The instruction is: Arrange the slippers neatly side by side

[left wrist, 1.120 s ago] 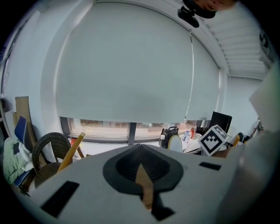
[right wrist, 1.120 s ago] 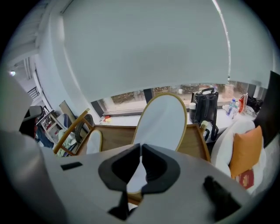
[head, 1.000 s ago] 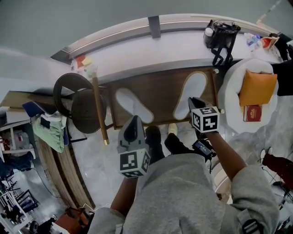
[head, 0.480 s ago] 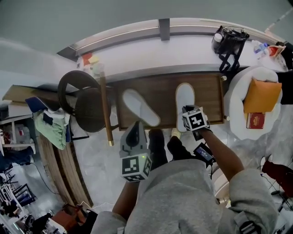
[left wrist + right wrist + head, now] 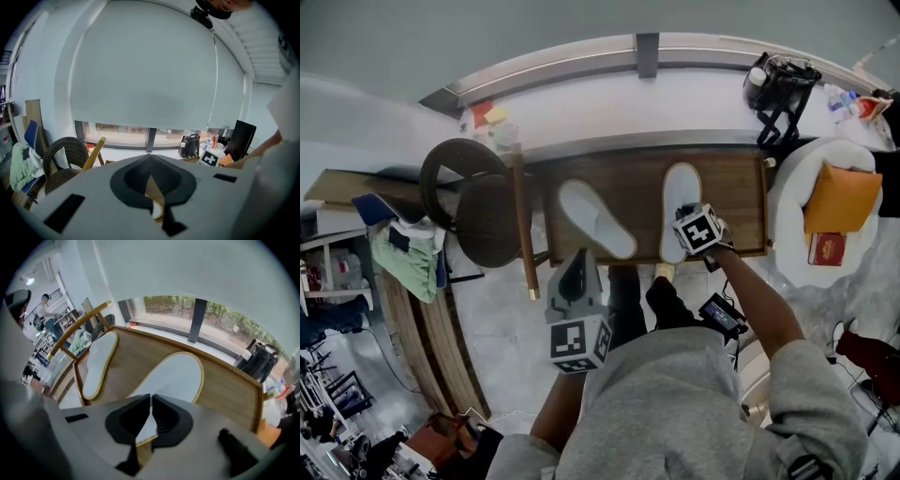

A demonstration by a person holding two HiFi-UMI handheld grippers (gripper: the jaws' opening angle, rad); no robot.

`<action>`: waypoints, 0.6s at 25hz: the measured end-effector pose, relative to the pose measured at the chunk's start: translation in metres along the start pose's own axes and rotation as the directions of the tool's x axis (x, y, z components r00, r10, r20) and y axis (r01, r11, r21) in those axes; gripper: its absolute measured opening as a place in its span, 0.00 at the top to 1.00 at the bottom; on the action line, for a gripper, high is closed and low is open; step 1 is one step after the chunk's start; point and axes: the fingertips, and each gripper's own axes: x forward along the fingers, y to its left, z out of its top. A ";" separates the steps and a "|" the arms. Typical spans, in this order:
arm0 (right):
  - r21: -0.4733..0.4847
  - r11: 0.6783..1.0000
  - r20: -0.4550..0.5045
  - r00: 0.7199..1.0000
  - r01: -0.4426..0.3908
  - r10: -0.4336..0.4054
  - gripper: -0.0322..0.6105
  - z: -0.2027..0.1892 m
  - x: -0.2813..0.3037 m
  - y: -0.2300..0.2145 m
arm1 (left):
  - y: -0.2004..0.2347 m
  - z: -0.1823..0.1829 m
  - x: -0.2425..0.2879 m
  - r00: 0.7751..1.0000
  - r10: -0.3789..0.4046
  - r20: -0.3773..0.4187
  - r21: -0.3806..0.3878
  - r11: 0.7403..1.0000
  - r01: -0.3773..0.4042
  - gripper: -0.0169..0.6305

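Two white slippers lie on a low brown wooden table (image 5: 736,202). The left slipper (image 5: 595,217) (image 5: 101,362) lies slanted, toe toward the far left. The right slipper (image 5: 680,202) (image 5: 176,376) points almost straight away from me. My right gripper (image 5: 694,225) (image 5: 151,413) is shut on that slipper's heel edge at the table's near side. My left gripper (image 5: 575,261) (image 5: 151,171) hangs in front of the table over the floor, apart from both slippers. Its jaws are shut with nothing between them, and it points up at the window.
A dark wicker chair (image 5: 478,211) and a slanted wooden pole (image 5: 523,225) stand left of the table. A round white seat with an orange cushion (image 5: 836,197) is at the right. A black bag (image 5: 780,80) sits on the window sill. My black shoes (image 5: 623,291) touch the table's near edge.
The right gripper has turned the right slipper from a slant to nearly straight and drawn it left, closer to the other slipper. The left gripper has barely moved.
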 end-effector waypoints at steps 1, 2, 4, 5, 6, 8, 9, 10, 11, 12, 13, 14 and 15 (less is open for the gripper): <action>-0.039 0.999 -0.008 1.000 -0.004 0.003 0.90 0.000 0.002 -0.001 | 0.001 0.001 0.001 1.000 0.000 0.000 0.000 1.000 0.000 0.95; -0.075 0.997 -0.017 1.000 -0.010 0.008 0.90 0.001 0.003 -0.002 | 0.003 0.002 0.001 1.000 0.000 -0.001 -0.001 1.000 0.000 0.95; -0.129 0.991 -0.035 0.999 -0.019 0.014 0.90 0.003 0.002 -0.005 | 0.006 0.004 0.004 1.000 0.000 -0.001 -0.003 1.000 0.000 0.95; -0.152 0.988 -0.042 0.999 -0.021 0.014 0.90 0.005 0.002 -0.006 | 0.007 0.004 0.005 1.000 0.000 -0.002 -0.004 1.000 0.000 0.95; -0.175 0.984 -0.048 0.999 -0.019 0.011 0.90 0.006 0.002 -0.008 | 0.009 0.005 0.006 1.000 0.000 -0.003 -0.004 1.000 0.000 0.95; -0.197 0.980 -0.052 0.999 -0.013 0.003 0.90 0.008 0.004 -0.013 | 0.011 0.005 0.007 1.000 -0.002 -0.004 -0.005 1.000 0.002 0.95; -0.189 0.982 -0.051 0.999 -0.013 0.003 0.90 0.009 0.004 -0.015 | 0.012 0.005 0.007 1.000 -0.003 -0.004 -0.004 1.000 0.002 0.95; -0.172 0.985 -0.047 0.999 -0.014 0.006 0.90 0.010 0.005 -0.016 | 0.013 0.006 0.008 1.000 -0.003 -0.005 -0.003 1.000 0.003 0.95; -0.153 0.988 -0.045 0.999 -0.013 0.006 0.89 0.010 0.006 -0.017 | 0.013 0.006 0.008 1.000 -0.004 -0.006 -0.003 1.000 0.004 0.95; -0.138 0.990 -0.045 0.999 -0.007 0.001 0.89 0.009 0.005 -0.018 | 0.014 0.007 0.009 1.000 -0.006 -0.006 -0.002 1.000 0.006 0.95; -0.124 0.992 -0.046 0.999 0.002 -0.008 0.89 0.007 0.004 -0.019 | 0.014 0.007 0.010 1.000 -0.008 -0.006 -0.002 1.000 0.008 0.95; -0.110 0.994 -0.041 0.999 0.009 -0.013 0.85 0.007 0.002 -0.019 | 0.015 0.008 0.010 1.000 -0.010 -0.005 -0.001 1.000 0.010 0.95; -0.091 0.996 -0.024 1.000 0.009 -0.011 0.76 0.008 0.001 -0.019 | 0.017 0.009 0.010 1.000 -0.011 -0.004 0.000 1.000 0.011 0.95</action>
